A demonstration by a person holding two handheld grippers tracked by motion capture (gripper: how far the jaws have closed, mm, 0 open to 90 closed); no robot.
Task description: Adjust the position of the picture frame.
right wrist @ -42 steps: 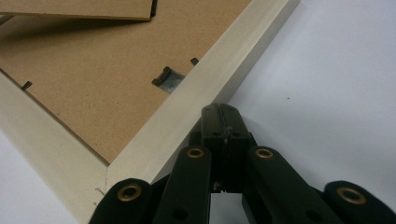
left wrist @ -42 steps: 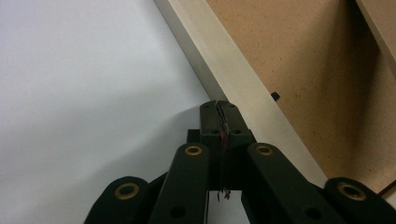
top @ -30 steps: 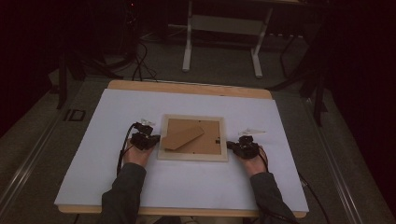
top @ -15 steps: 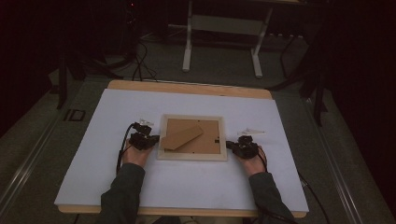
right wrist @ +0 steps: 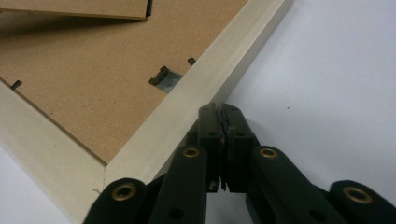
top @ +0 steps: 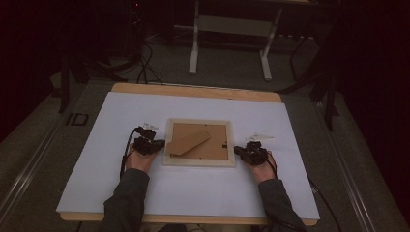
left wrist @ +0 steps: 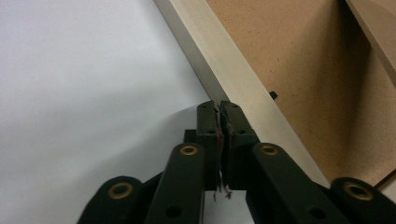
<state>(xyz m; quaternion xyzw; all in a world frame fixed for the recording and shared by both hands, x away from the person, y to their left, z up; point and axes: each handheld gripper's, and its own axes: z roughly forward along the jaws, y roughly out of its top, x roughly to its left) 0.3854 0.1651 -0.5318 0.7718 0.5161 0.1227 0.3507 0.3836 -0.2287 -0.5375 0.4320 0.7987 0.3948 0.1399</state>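
A pale wooden picture frame (top: 199, 161) lies face down in the middle of the white sheet, its brown backing and folded stand (top: 189, 141) upward. My left gripper (top: 159, 144) sits at the frame's left edge. In the left gripper view the tips (left wrist: 219, 106) touch the pale rim (left wrist: 233, 60). My right gripper (top: 238, 151) sits at the frame's right edge, its tips (right wrist: 219, 108) against the rim (right wrist: 187, 112) near a metal clip (right wrist: 164, 77). Both pairs of jaws have just been opening by a hair, still almost together with nothing between them.
A white sheet (top: 121, 125) covers the wooden table (top: 193, 91). Behind the table, on the dark floor, are a metal desk stand (top: 194, 48) and loose cables (top: 145, 63). A person's sleeved forearms come in from the near edge.
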